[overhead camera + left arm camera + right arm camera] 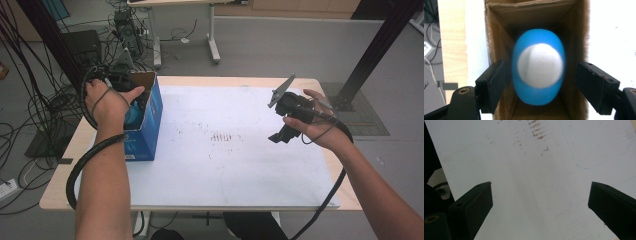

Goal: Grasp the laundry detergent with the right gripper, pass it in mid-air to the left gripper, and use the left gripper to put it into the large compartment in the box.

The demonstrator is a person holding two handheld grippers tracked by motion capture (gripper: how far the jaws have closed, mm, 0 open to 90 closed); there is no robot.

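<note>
Over box: left gripper (537,87) jaws apart around blue-white ball (538,67), not clamped.
Right gripper (540,202): open, empty.
Risk: ball looked blurred; could slip inside cardboard box (499,30).

Box (150,117) at left edge of white sheet (230,150) on table (60,195); ball (538,66) inside box, between jaws of left gripper (538,87); right gripper (286,131) above sheet's right side.

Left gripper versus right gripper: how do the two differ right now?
The left gripper points into the open blue cardboard box, its jaws either side of a blue-and-white egg-shaped object; the right gripper has nothing between its jaws. The left is at the table's left edge; the right hangs over the stained white mat, right of centre. Both have black jaws spread wide open.
</note>
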